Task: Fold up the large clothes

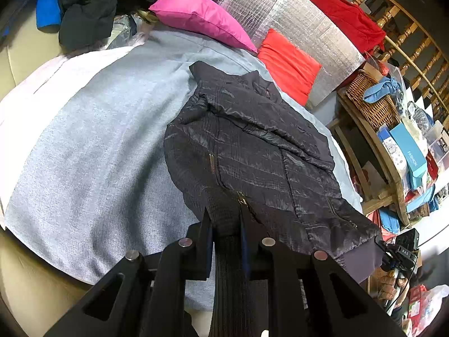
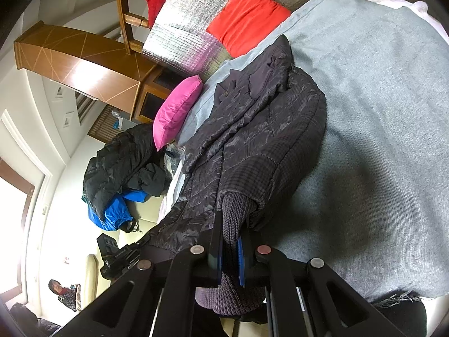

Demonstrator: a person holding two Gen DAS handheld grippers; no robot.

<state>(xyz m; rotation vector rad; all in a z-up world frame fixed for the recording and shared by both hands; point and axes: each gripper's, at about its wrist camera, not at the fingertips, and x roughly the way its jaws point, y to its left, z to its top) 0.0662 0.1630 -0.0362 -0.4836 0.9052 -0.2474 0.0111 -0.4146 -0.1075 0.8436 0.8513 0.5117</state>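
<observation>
One word reads clearly: "FASHION" on a blue box [image 1: 408,151] on the shelf. Left tool [image 1: 226,224] pinches the jacket's [image 1: 252,146] ribbed hem; right tool [image 2: 230,241] pinches its ribbed cuff. Jacket lies on the grey blanket [image 1: 98,140].

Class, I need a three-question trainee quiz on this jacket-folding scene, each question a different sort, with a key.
1. True or false: both grippers are shut on the dark jacket.
2. Which jacket part does the right gripper clamp? A) collar B) ribbed knit edge C) zip pull
3. Fill in: the jacket lies on a ____ blanket.

Key: 1 true, the left gripper grips the ribbed knit too; 2 B; 3 grey.
</observation>
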